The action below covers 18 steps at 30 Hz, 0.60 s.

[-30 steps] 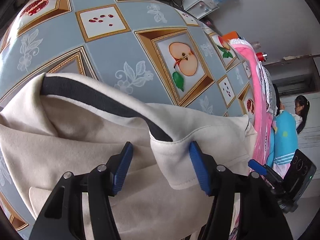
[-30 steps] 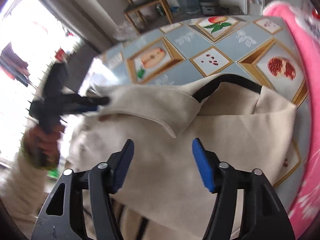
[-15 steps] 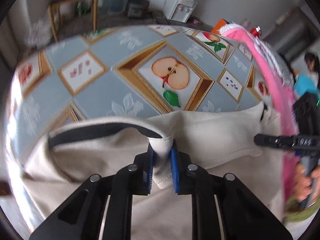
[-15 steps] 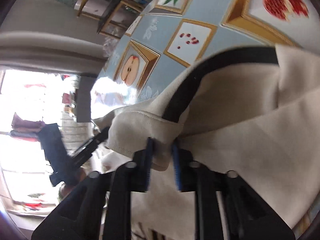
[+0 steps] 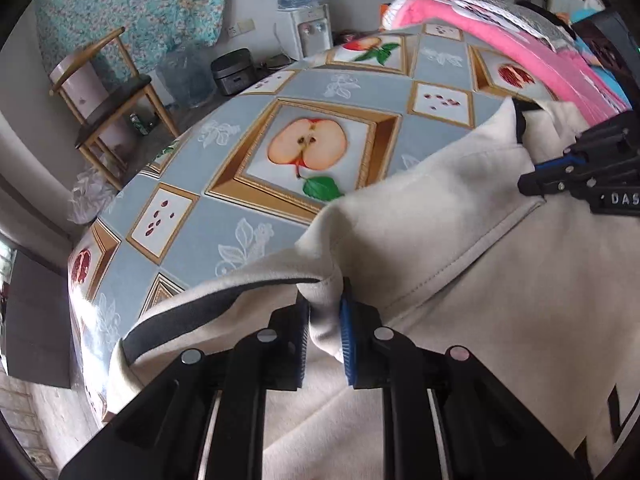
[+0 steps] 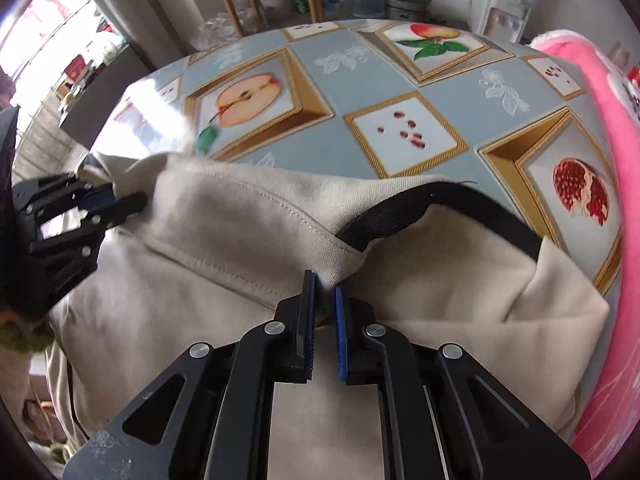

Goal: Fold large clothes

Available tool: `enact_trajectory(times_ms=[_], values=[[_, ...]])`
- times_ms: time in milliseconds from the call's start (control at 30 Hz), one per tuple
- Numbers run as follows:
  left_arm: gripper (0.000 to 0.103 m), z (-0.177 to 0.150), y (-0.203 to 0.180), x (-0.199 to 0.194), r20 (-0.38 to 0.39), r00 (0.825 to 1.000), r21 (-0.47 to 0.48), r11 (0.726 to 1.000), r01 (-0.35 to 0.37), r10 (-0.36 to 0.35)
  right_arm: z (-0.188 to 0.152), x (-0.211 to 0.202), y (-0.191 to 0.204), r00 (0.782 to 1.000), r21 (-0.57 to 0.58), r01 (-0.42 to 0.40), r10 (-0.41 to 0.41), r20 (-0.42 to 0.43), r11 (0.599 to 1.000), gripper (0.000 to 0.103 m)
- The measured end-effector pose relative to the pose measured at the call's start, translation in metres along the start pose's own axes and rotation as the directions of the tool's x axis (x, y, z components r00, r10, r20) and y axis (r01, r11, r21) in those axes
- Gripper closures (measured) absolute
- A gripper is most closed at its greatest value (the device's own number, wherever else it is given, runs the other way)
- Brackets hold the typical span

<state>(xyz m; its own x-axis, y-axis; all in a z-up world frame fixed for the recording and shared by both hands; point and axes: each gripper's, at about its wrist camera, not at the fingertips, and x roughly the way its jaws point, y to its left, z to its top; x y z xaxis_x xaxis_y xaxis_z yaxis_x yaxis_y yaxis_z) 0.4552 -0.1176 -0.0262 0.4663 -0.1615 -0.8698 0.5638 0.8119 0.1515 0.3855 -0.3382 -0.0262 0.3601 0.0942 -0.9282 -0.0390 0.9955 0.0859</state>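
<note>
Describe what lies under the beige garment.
Under the beige garment, pinched in both grippers' jaws, the fruit-print tablecloth shows beyond its edge. Whatever lies beneath its middle is covered.

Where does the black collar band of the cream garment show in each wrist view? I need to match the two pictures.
Left wrist view: black collar band runs lower left, just left of the left gripper; a short piece shows upper right.
Right wrist view: band arcs right of centre, above the right gripper.
Shared landmark: halved-apple tile.

cream garment [image 5: 460, 288] cut off at lower frame edge, its black print [image 5: 622, 416] cropped, unreadable
</note>
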Motion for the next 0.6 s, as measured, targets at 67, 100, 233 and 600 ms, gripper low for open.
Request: enact_trajectory(times_ms=[67, 100, 233, 600], values=[[0.089, -0.002, -0.005, -0.001, 0.005, 1.000, 0.028, 1.000, -0.014, 0.014, -0.004, -0.003, -0.001, 1.000, 0.023, 0.000, 0.000, -0.001, 1.000, 0.093], [0.089, -0.001, -0.005, 0.000, 0.002, 1.000, 0.025, 1.000, -0.013, 0.013, -0.004, -0.006, -0.003, 1.000, 0.043, 0.014, -0.015, 0.003, 0.999, 0.083], [0.089, 0.001, 0.000, 0.000, -0.008, 1.000, -0.016, 1.000, 0.011, -0.011, -0.004, -0.036, -0.015, 0.990, 0.130, 0.108, -0.119, 0.078, 0.986, 0.057], [0.089, -0.006, 0.008, -0.003, 0.019, 0.998, -0.062, 0.996, 0.060, -0.059, 0.036, -0.023, 0.045, 0.972, 0.049, -0.167, 0.157, 0.172, 0.985, 0.093]])
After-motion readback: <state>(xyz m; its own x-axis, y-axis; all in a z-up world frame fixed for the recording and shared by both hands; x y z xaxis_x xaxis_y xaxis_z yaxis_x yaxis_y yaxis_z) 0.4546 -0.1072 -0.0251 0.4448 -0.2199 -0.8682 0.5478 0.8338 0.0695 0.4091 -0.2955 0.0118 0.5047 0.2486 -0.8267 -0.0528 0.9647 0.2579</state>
